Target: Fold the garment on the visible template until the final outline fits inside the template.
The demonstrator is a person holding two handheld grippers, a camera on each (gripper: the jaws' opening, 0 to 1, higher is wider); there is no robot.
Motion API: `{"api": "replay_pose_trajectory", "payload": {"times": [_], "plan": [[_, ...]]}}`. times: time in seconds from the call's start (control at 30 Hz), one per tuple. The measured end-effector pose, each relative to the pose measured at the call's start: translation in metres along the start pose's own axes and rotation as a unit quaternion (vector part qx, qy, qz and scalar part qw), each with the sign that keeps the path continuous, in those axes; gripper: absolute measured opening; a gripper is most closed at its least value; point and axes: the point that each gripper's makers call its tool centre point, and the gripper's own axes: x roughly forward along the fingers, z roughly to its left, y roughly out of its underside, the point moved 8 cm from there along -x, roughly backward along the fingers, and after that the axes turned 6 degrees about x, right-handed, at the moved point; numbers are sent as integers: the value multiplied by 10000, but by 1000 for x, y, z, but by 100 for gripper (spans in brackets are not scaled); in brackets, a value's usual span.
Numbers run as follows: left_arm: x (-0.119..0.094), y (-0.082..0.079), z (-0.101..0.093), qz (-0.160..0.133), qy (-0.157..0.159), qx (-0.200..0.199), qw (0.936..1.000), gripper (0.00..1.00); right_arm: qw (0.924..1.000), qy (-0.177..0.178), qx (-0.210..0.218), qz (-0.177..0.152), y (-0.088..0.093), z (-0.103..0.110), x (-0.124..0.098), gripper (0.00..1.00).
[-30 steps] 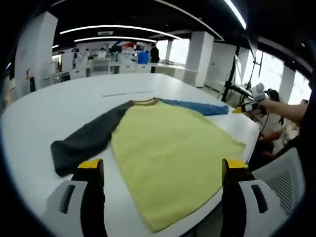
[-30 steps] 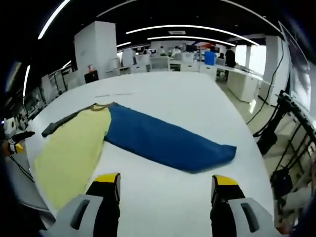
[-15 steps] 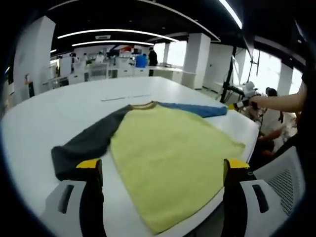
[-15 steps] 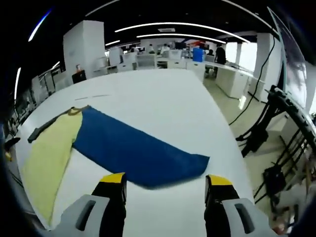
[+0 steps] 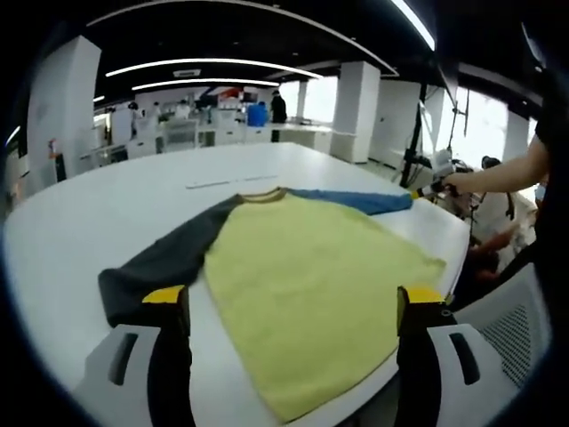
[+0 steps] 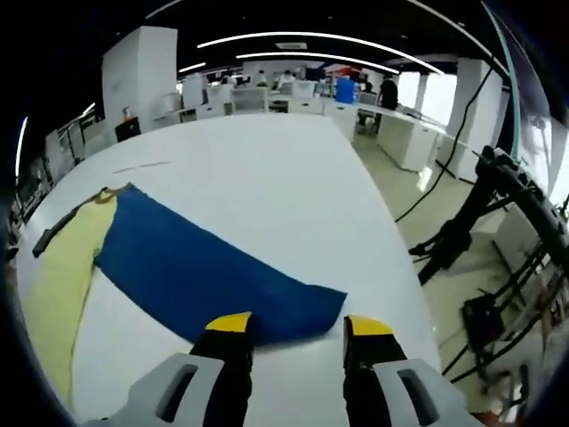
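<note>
Presently the right gripper (image 6: 298,327) stands with its yellow-tipped jaws parted, a narrow gap between them, at the cuff end of the blue sleeve (image 6: 196,271); the sleeve edge lies between and just beyond the tips, and whether the jaws touch the cloth cannot be told. From there the sleeve runs far-left across the white table (image 6: 267,169) to the neckline, where the yellow body of the garment (image 6: 62,276) adjoins it. In the left gripper view the left gripper (image 5: 289,307) is wide open above the near edge of the table, holding nothing; the yellow body lies flat between and beyond its jaws, its hem reaching the table's near edge. A dark grey sleeve (image 5: 164,262) extends to the near left, its cuff just beside the left jaw. A thin pale line (image 5: 231,182), possibly a template mark, lies on the table beyond the collar. No readable writing or labels visible. A person's arm (image 5: 498,178) shows at far right.
</note>
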Motion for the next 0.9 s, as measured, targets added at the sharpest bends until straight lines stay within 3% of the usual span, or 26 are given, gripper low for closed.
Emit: {"api": "replay_pose_trajectory", "payload": {"times": [0.2,0.33,0.9], "plan": [[0,-1,-2,17,13,22,10000,92,9999,-25,121,51,1,-4,8,33],[2,-1,0,75,-30,32,10000,93,9991,-64,422,47,1,-7,8,26],[1,2,4,98,-79,13,9999,91,9981,-43,620,33,-3,3,2,0]]}}
